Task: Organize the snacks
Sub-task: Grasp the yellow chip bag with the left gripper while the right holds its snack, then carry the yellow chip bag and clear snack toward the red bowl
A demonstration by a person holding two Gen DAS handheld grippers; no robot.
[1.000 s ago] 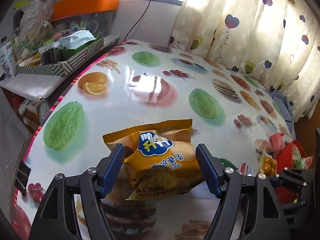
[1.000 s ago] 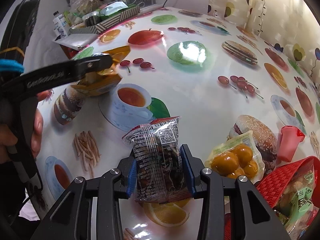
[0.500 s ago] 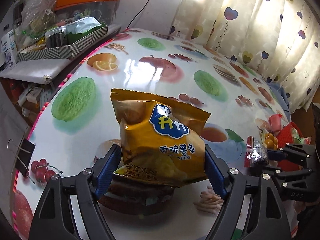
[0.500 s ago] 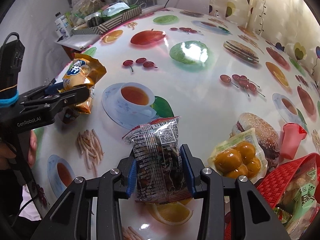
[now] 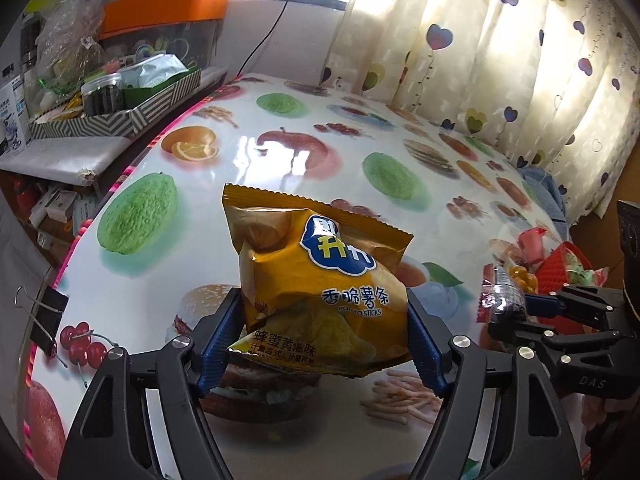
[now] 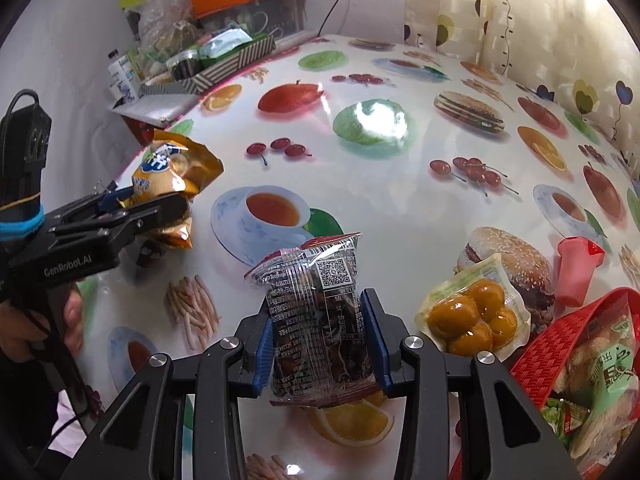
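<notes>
Orange chip bag point(image 5: 320, 288) gripped upright in left fingers point(image 5: 224, 332), bottom edge hidden; clear packet point(image 6: 320, 316) clamped upright in right fingers point(image 6: 374, 336), contents unreadable, above bench point(image 6: 400, 208).

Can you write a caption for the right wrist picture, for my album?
Right gripper holds a clear snack packet above the fruit-print table.
</notes>
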